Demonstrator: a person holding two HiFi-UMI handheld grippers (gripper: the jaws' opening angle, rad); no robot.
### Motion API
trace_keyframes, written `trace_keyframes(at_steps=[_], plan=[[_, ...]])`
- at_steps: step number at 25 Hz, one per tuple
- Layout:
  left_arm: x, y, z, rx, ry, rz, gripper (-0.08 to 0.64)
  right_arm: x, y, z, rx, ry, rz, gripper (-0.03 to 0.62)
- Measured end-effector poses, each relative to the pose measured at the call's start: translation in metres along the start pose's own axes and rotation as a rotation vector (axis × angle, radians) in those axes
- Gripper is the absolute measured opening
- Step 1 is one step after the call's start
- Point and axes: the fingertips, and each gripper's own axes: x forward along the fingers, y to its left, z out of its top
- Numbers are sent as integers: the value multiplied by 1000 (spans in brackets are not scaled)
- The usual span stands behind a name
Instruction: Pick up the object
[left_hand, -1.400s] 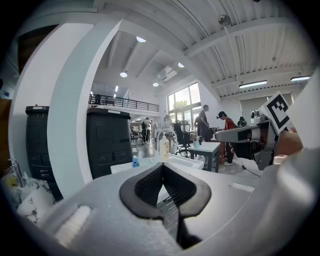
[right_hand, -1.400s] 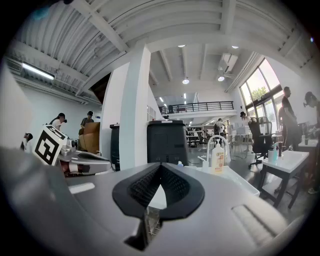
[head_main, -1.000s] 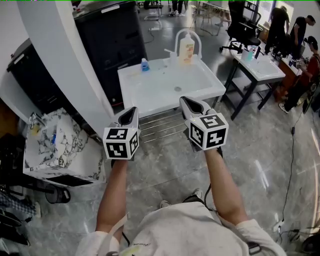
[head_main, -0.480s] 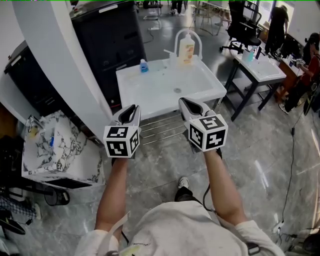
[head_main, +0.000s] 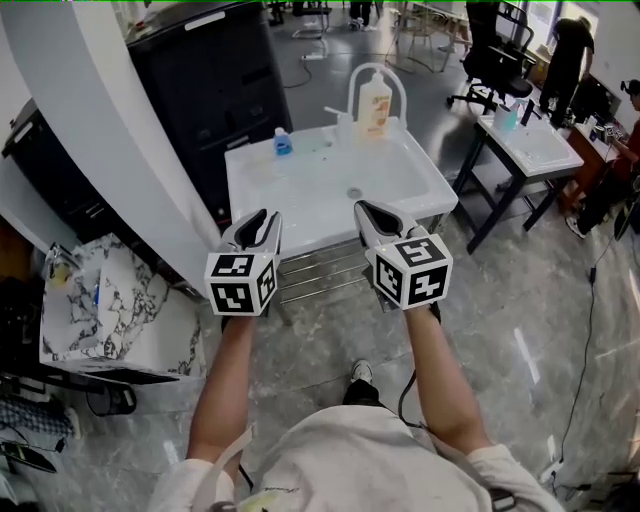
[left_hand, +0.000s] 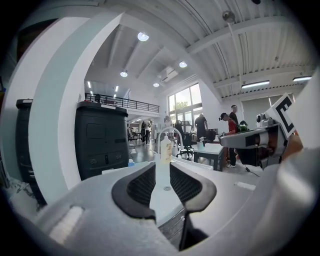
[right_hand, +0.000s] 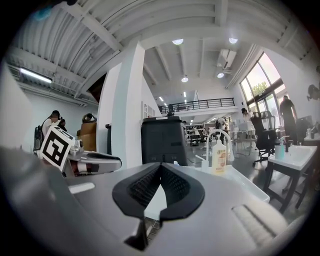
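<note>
White sink (head_main: 300, 195) with soap bottle (head_main: 377, 103), small blue bottle (head_main: 283, 143)

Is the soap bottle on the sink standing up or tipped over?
Standing up. The soap bottle stands straight at the back of the sink, pump on top.

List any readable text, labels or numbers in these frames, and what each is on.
No text can be read in any view.
Soap bottle on the sink: orange label, print too small to read.
Blue bottle: too small to read.
Left cube and right cube: black-and-white square markers only, no letters or numbers.
</note>
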Motion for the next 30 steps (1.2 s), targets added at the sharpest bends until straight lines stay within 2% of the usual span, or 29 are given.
trace_keyframes(at_steps=[15,30], plan=[[102,-7,23,7,8,55,117,64,-88,15,16,9,68,3],[153,-5,34,-15,5,122,153,105,-132,21,9,15,158,3]])
